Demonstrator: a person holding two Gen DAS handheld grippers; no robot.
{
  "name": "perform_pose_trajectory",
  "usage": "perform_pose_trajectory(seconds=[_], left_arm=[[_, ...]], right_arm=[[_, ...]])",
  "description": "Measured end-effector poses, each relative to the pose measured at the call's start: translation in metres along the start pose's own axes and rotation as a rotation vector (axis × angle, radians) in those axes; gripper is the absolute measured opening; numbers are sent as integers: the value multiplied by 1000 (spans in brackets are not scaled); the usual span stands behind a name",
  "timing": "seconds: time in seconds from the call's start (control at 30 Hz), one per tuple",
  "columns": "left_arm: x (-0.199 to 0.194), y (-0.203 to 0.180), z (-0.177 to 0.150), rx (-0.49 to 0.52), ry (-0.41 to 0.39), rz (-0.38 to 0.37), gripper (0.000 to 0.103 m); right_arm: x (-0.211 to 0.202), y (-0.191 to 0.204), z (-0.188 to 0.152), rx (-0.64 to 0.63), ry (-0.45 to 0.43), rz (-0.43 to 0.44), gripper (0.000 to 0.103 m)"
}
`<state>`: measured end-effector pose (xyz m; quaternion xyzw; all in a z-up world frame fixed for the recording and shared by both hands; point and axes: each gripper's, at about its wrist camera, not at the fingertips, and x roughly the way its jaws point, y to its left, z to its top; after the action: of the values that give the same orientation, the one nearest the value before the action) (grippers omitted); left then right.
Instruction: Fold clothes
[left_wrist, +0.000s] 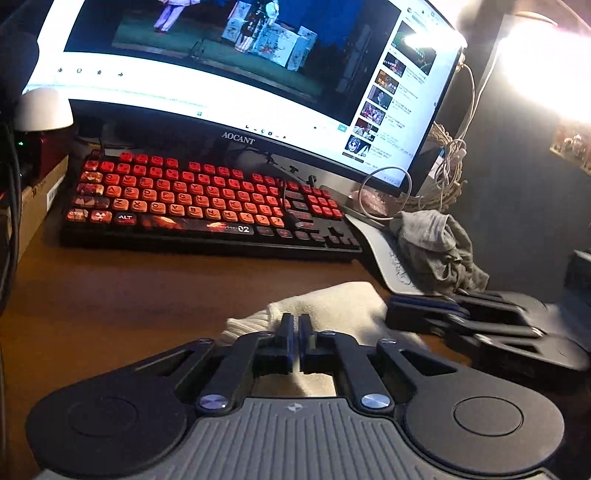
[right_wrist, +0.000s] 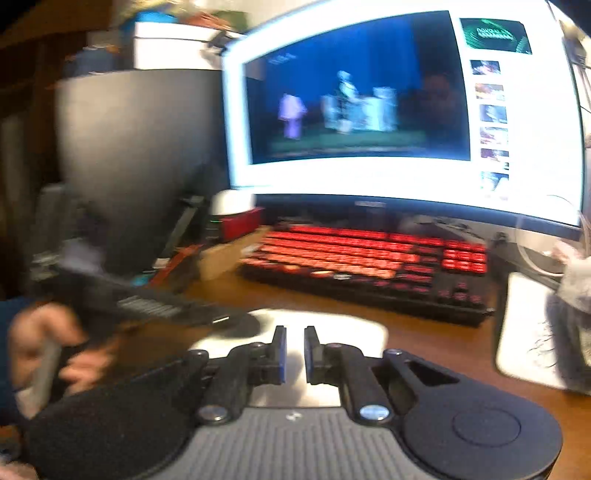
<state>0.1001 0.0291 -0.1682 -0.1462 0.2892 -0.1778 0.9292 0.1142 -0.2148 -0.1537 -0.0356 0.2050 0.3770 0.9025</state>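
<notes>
Left hand-held gripper (left_wrist: 296, 316): jaws closed almost together over a white cloth (left_wrist: 332, 302); whether fabric is pinched between them cannot be told.
Right hand-held gripper (right_wrist: 294, 334): jaws a narrow gap apart, white cloth visible beyond and below the gap, nothing seen between the pads; view blurred.
White cloth: lies bunched on the brown desk (left_wrist: 129, 291), in front of the keyboard.
Grey garment (left_wrist: 436, 247): crumpled heap, resting on the white mouse pad (left_wrist: 388, 258), right of the keyboard.
Keyboard (left_wrist: 207, 203): black body, red keys, below the monitor (left_wrist: 240, 62), which is lit.
Person's hand (right_wrist: 44, 347): at left edge of right-wrist view, blurred.
</notes>
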Motion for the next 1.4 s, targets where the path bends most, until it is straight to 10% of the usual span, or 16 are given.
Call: perform_pose_trajectory(seconds=[0.5,0.93,1.4], left_arm=[[-5,5,0,-37,7,-13,4],[-16,9,-12,-54,0,9,4],[-34,-9,-1,-70,-25,-54,4]], right_arm=[[4,-17,-8,46,26,-92,2],[56,26,17,-118,114,55,6],[-12,-9,-3,44,32,-101,9]])
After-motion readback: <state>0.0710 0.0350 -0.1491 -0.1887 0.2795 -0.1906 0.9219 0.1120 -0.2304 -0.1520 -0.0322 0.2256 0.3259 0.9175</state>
